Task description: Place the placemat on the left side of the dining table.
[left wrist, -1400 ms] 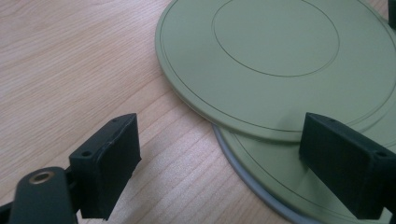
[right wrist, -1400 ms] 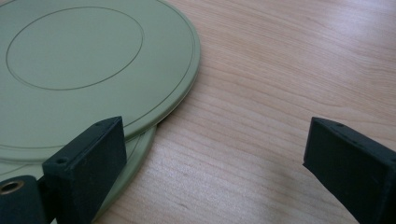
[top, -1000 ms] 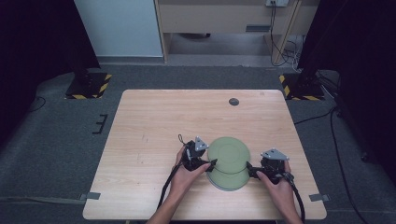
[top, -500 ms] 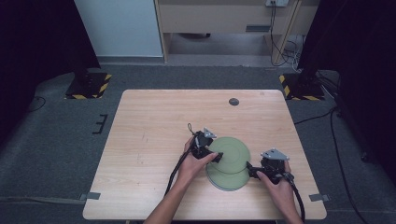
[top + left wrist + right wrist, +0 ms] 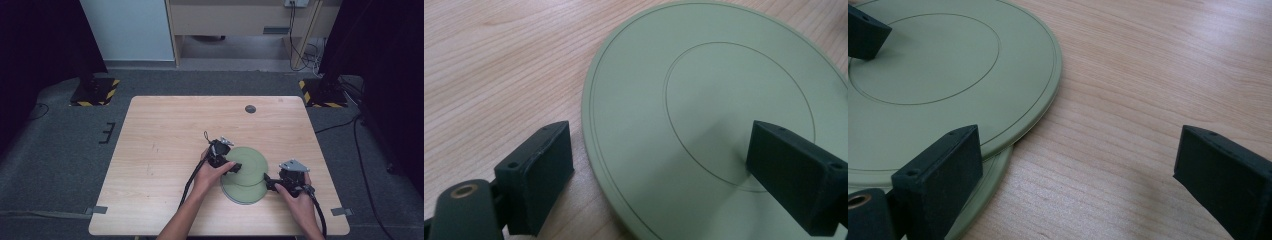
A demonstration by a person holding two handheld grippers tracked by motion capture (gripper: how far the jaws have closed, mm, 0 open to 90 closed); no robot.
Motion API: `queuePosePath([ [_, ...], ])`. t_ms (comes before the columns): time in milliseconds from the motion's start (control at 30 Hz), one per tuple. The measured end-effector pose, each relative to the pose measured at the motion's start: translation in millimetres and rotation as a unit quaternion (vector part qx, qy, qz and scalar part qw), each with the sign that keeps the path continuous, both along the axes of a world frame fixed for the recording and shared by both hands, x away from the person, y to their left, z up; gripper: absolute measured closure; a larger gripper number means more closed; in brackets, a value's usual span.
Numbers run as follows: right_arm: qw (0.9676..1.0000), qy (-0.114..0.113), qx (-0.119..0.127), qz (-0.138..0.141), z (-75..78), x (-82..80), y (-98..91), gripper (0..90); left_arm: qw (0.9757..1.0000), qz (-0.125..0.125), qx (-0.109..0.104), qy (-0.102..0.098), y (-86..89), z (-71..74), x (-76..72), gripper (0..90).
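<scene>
Two pale green plates lie stacked near the table's front. The upper plate (image 5: 248, 161) (image 5: 704, 100) (image 5: 938, 85) is shifted toward the far side, so a crescent of the lower plate (image 5: 245, 196) (image 5: 985, 182) shows. My left gripper (image 5: 234, 168) (image 5: 664, 175) is open at the upper plate's left rim. One jaw rests on the plate and the other is over the wood beside it. My right gripper (image 5: 269, 183) (image 5: 1083, 175) is open at the plates' right edge, holding nothing, with one jaw over the rims.
The light wooden table (image 5: 165, 130) has a small dark round disc (image 5: 250, 108) near its far edge. Cables trail from both grippers toward the front edge. Grey carpet surrounds the table.
My left gripper moved right and away from me onto the upper plate. That plate slid toward the far side, uncovering part of the lower one. The right gripper stayed put.
</scene>
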State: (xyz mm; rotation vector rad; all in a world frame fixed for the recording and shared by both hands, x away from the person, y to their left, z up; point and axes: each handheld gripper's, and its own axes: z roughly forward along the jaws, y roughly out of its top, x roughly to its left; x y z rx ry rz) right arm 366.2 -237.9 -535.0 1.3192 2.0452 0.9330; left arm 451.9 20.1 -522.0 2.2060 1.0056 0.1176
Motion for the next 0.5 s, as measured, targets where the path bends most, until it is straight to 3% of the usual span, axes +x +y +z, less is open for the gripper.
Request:
queuePosePath([
  [300,1.0,-0.002,-0.002,-0.001,0.2,-1.0,1.0,6.2,1.0,0.006,-0.004,-0.004,-3.6,-0.3,-3.4,11.4],
  [500,1.0,-0.001,-0.001,-0.002,0.0,-1.0,0.9,6.1,0.9995,0.013,0.004,-0.028,-3.1,9.1,-7.1,17.8],
])
